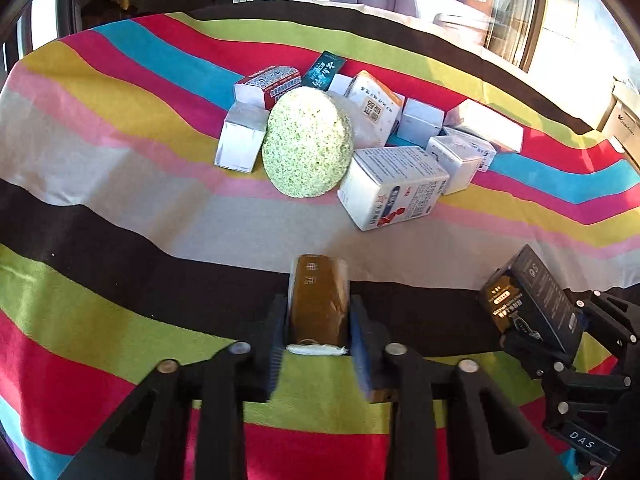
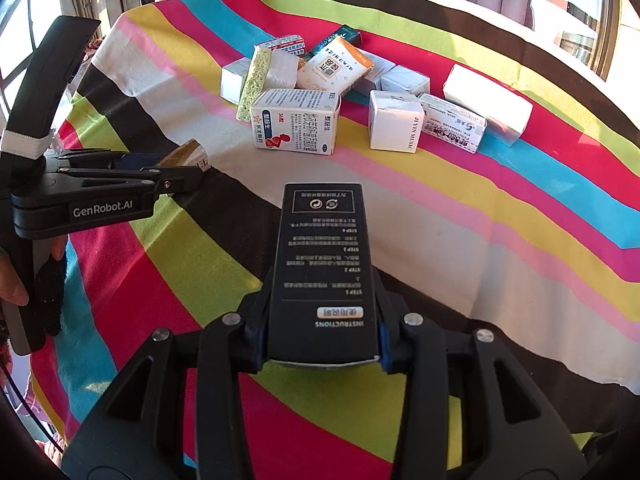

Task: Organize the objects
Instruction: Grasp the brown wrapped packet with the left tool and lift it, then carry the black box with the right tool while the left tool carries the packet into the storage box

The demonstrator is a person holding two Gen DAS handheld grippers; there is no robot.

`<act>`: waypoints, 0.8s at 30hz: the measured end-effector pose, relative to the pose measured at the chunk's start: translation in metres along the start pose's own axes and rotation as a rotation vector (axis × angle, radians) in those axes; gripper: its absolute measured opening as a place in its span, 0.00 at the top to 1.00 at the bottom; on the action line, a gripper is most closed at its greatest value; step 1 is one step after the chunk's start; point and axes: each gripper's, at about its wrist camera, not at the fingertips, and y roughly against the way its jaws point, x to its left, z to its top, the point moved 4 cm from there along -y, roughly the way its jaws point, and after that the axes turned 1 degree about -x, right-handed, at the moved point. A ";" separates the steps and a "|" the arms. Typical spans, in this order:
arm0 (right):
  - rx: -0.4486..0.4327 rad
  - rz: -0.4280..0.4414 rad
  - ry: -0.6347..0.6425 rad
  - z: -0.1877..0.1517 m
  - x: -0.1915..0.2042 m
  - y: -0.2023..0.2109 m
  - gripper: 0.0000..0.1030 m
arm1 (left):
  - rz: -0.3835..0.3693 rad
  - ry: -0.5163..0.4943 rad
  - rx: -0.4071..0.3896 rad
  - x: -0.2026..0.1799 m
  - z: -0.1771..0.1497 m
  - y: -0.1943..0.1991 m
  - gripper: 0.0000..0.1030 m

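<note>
My left gripper is shut on a small brown wrapped bar, held low over the striped cloth. The same bar shows at the tips of the left gripper in the right wrist view. My right gripper is shut on a black box printed with instructions. That black box and the right gripper appear at the lower right of the left wrist view. Further back on the cloth lies a pile of small cartons, with a white and red carton at the front.
A round green speckled sponge leans against the cartons. The striped tablecloth covers the table, whose far edge runs below the windows. A person's hand holds the left gripper's handle. Bare cloth lies between the pile and both grippers.
</note>
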 end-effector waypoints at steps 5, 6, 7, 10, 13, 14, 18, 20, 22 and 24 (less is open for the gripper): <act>-0.002 -0.003 -0.012 0.000 -0.003 0.000 0.58 | 0.015 0.045 -0.030 -0.006 -0.022 0.016 0.71; -0.002 -0.003 -0.013 -0.001 -0.003 0.000 0.58 | 0.023 0.053 -0.041 -0.006 -0.026 0.019 0.71; -0.001 -0.003 -0.013 -0.001 -0.003 0.000 0.58 | 0.035 0.056 -0.049 -0.006 -0.029 0.022 0.71; -0.001 -0.006 -0.014 -0.001 -0.003 0.000 0.58 | 0.046 0.061 -0.054 -0.005 -0.033 0.025 0.71; -0.001 -0.010 -0.021 -0.001 -0.005 0.000 0.58 | 0.066 0.047 -0.054 -0.007 -0.033 0.024 0.71; -0.001 -0.012 -0.024 -0.001 -0.005 0.000 0.58 | 0.070 0.045 -0.054 -0.007 -0.032 0.024 0.71; -0.001 -0.029 -0.029 -0.001 -0.007 0.000 0.58 | 0.085 0.049 -0.054 -0.007 -0.040 0.034 0.71; 0.000 -0.047 -0.032 -0.002 -0.007 0.002 0.58 | 0.084 0.046 -0.072 -0.008 -0.049 0.050 0.71; 0.000 -0.066 -0.061 -0.009 -0.008 0.009 0.58 | 0.074 0.040 -0.095 -0.008 -0.058 0.067 0.71; -0.014 -0.047 -0.091 -0.020 -0.003 0.021 0.58 | 0.073 0.028 -0.110 -0.006 -0.069 0.085 0.71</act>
